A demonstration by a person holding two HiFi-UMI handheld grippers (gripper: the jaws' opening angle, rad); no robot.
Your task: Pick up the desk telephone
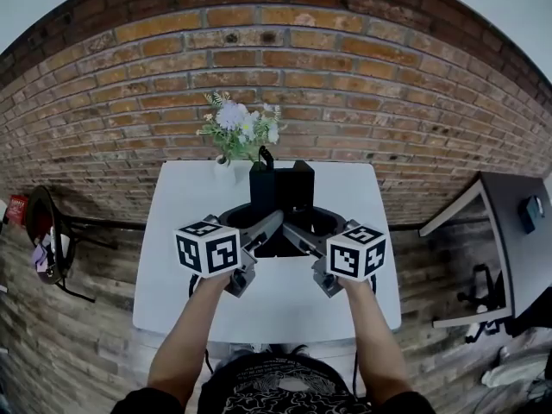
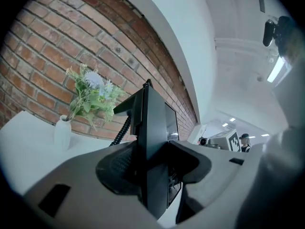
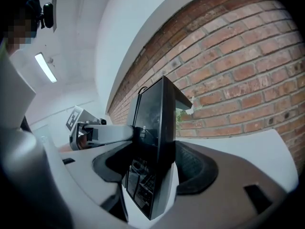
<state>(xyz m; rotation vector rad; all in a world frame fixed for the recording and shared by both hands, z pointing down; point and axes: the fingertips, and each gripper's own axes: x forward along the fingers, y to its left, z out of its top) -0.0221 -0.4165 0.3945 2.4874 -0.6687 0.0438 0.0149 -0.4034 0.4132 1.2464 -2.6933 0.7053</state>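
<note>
While the left gripper (image 1: 266, 224) and right gripper (image 1: 296, 229) pinch its sides in their fingers (image 2: 71, 190), the black plastic desk telephone (image 1: 280, 188) hangs upright over the white rectangular desk (image 1: 172, 266). White flower vase (image 2: 62, 133) sits behind it.

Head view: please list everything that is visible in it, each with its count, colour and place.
desk telephone: one, black, over the table's middle, between both grippers
table: one, white, against the wall
vase of flowers: one, white vase with pale flowers, table's far edge
brick wall: one, red-brown, behind the table
side desk: one, dark top, far right
left gripper: one, grey, shut on the telephone
right gripper: one, grey, shut on the telephone
arms: two, bottom centre
</note>
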